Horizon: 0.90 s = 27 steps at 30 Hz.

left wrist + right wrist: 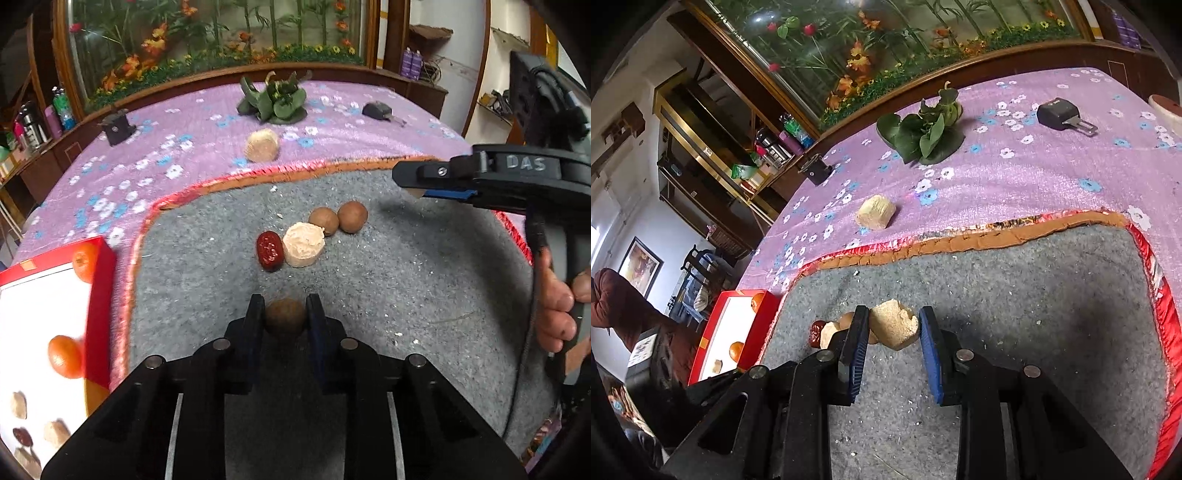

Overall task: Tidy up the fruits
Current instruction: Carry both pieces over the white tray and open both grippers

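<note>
My left gripper (285, 314) is shut on a brown round fruit (285, 318) just above the grey mat (406, 295). Ahead on the mat lie a red date (270, 251), a pale crumbly cake (304, 244) and two brown round fruits (323, 220) (352, 216). My right gripper (892, 328) is shut on a second pale crumbly cake (894, 324), held over the mat (1034, 302). The right gripper also shows in the left wrist view (410, 181), high at the right. The date (815, 332) and the other cake (828, 334) are partly hidden behind its left finger.
A red-rimmed white box (55, 332) with oranges stands left of the mat; it also shows in the right wrist view (735, 332). On the purple flowered cloth (177, 147) lie a third pale cake (262, 145), leafy greens (275, 99), a black clamp (117, 127) and a black key fob (376, 109).
</note>
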Motion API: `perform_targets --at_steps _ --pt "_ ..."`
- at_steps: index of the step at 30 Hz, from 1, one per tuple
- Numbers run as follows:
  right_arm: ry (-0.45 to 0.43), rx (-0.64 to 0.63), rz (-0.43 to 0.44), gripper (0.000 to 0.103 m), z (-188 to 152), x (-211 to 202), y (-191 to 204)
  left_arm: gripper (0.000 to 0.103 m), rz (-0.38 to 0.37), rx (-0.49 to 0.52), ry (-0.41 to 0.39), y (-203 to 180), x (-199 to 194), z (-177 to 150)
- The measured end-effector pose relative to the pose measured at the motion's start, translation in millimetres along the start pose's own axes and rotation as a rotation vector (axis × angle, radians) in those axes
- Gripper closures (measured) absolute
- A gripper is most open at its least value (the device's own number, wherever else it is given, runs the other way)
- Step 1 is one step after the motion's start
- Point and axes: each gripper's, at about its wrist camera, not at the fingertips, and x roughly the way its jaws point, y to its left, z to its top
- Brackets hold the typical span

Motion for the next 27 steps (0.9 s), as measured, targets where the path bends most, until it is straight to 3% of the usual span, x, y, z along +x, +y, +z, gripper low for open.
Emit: perform_targets --at_steps 9,15,19,27 --pt "-0.014 -0.011 -0.046 0.075 -1.8 4.8 -1.7 0.083 0.088 -0.022 -0.104 13.5 -57.5 -25.7" --pt "-0.075 -0.077 -0.126 0.075 -5.9 2.4 7.4 0.083 0.173 -0.120 -0.152 62.4 -95.2 -50.0" --pt "-0.072 -0.109 -0.046 0.075 -13.5 2.1 35.4 0.083 0.266 -0.195 -0.166 104.2 -112.6 -65.4" --pt "0.082 -0.324 0.139 0.075 -46.0 51.3 164.5 0.083 0.365 -0.299 -0.172 164.5 -119.2 -89.8"
